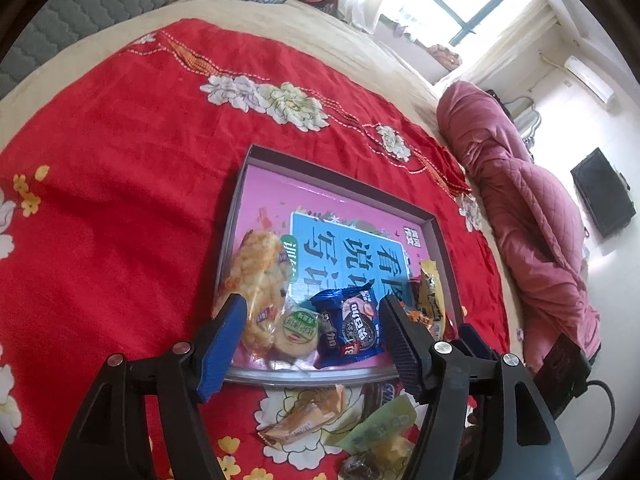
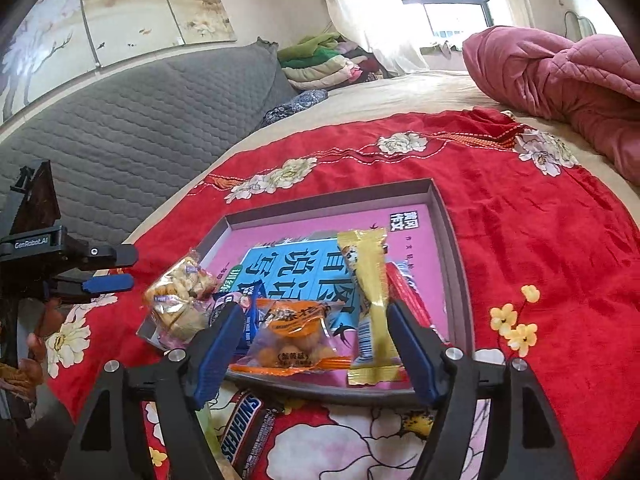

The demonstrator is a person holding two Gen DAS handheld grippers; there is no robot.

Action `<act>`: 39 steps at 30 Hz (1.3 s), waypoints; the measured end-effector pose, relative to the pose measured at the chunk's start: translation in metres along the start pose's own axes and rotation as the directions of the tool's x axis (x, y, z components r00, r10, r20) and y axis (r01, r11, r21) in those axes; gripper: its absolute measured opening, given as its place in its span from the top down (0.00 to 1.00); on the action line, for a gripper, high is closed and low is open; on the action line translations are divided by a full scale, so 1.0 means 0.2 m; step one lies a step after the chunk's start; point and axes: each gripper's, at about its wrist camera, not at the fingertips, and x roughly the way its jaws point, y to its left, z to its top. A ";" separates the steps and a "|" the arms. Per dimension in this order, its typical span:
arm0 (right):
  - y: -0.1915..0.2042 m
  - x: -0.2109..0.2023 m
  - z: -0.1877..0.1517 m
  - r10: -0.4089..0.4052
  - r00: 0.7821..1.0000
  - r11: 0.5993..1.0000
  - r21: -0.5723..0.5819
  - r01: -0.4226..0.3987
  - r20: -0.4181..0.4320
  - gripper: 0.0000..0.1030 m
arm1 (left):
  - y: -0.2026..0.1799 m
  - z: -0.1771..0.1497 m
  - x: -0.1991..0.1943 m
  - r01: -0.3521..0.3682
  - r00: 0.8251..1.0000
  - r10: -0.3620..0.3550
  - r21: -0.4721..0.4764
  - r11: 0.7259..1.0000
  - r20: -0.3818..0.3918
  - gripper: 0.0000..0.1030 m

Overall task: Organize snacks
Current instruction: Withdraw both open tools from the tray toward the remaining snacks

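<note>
We see the snacks lying in the tray's near end: the yellow bar runs lengthwise away from us, the orange pack beside it, the blue pack and rice cake left. A Snickers lies outside the near rim. Both the left gripper and the right gripper hang spread above the snacks, pinching nothing.

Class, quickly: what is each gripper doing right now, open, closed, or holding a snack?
Left gripper: open, holding nothing; hovers over the tray.
Right gripper: open, holding nothing; the orange snack packet lies loose between its fingers.

"SNICKERS" on brown bar wrapper; "GenRobot.AI" on black mount.
</note>
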 end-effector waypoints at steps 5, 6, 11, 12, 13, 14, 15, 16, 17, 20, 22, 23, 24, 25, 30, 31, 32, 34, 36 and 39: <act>-0.02 -0.02 0.00 0.000 1.000 1.000 0.013 0.000 0.006 0.28 | -0.01 -0.01 -0.02 0.001 1.000 0.000 0.013 1.000 -0.003 0.32; -0.02 -0.02 0.00 0.002 1.000 1.000 0.012 -0.003 0.007 0.28 | -0.01 -0.01 -0.01 -0.001 1.000 0.001 0.014 1.000 -0.003 0.32; -0.01 -0.04 0.00 0.007 1.000 1.000 -0.003 -0.007 0.010 0.27 | -0.02 -0.02 -0.03 -0.006 1.000 0.006 0.028 1.000 -0.003 0.32; 0.00 -0.04 0.00 0.009 1.000 1.000 -0.007 -0.009 0.009 0.27 | -0.03 -0.02 -0.03 -0.008 1.000 0.008 0.030 1.000 -0.002 0.31; 0.00 -0.04 0.00 0.010 1.000 1.000 -0.008 -0.010 0.010 0.27 | -0.03 -0.02 -0.04 -0.009 1.000 0.009 0.033 0.999 -0.002 0.31; 0.01 -0.05 0.00 0.010 1.000 1.000 -0.010 -0.010 0.010 0.27 | -0.03 -0.02 -0.04 -0.011 1.000 0.011 0.036 0.999 -0.002 0.31; 0.01 -0.05 0.00 0.012 1.000 1.000 -0.011 -0.012 0.010 0.27 | -0.03 -0.02 -0.04 -0.013 1.000 0.013 0.039 0.999 -0.001 0.31; 0.01 -0.05 0.00 0.013 1.000 1.000 -0.012 -0.013 0.009 0.27 | -0.03 -0.03 -0.05 -0.013 1.000 0.013 0.041 0.999 -0.001 0.31; 0.01 -0.05 0.00 0.011 1.000 1.000 -0.012 -0.011 0.009 0.27 | -0.03 -0.03 -0.05 -0.014 1.000 0.014 0.044 0.999 -0.001 0.31; 0.02 -0.06 -0.01 0.015 1.000 1.000 -0.010 -0.015 0.007 0.26 | -0.04 -0.04 -0.06 -0.022 1.000 0.022 0.055 0.998 0.000 0.31; 0.02 -0.06 -0.01 0.011 1.000 1.000 -0.012 -0.011 0.006 0.26 | -0.06 -0.04 -0.06 -0.030 1.000 0.030 0.065 0.997 0.002 0.31; 0.02 -0.06 -0.01 0.012 1.000 1.000 -0.012 -0.012 0.005 0.26 | -0.06 -0.04 -0.06 -0.034 0.999 0.034 0.070 0.997 0.003 0.31; 0.02 -0.07 -0.01 0.011 1.000 1.000 -0.011 -0.011 0.005 0.26 | -0.07 -0.05 -0.07 -0.040 0.999 0.040 0.075 0.996 0.004 0.31; 0.02 -0.07 -0.02 0.010 1.000 1.000 -0.011 -0.010 0.005 0.25 | -0.07 -0.05 -0.07 -0.047 0.999 0.047 0.080 0.996 0.003 0.31; 0.02 -0.09 -0.03 0.008 1.000 1.000 -0.013 -0.008 -0.001 0.25 | -0.10 -0.07 -0.08 -0.049 0.999 0.050 0.107 0.993 -0.001 0.31; 0.03 -0.10 -0.03 0.006 1.000 1.000 -0.015 -0.006 -0.004 0.25 | -0.11 -0.07 -0.08 -0.052 0.999 0.052 0.113 0.992 -0.001 0.31; 0.03 -0.10 -0.04 0.005 1.000 1.000 -0.017 -0.005 -0.006 0.25 | -0.11 -0.08 -0.09 -0.054 0.999 0.055 0.118 0.992 -0.001 0.31; 0.04 -0.11 -0.05 0.006 1.000 1.000 -0.018 -0.006 -0.013 0.25 | -0.12 -0.09 -0.09 -0.055 0.998 0.057 0.128 0.990 -0.007 0.31; 0.04 -0.13 -0.05 0.008 1.000 1.000 -0.018 -0.008 -0.018 0.25 | -0.13 -0.11 -0.09 -0.056 0.998 0.058 0.137 0.989 -0.014 0.31; 0.06 -0.15 -0.05 0.013 1.000 1.000 -0.026 -0.013 -0.019 0.25 | -0.13 -0.12 -0.09 -0.056 0.998 0.059 0.146 0.988 -0.017 0.31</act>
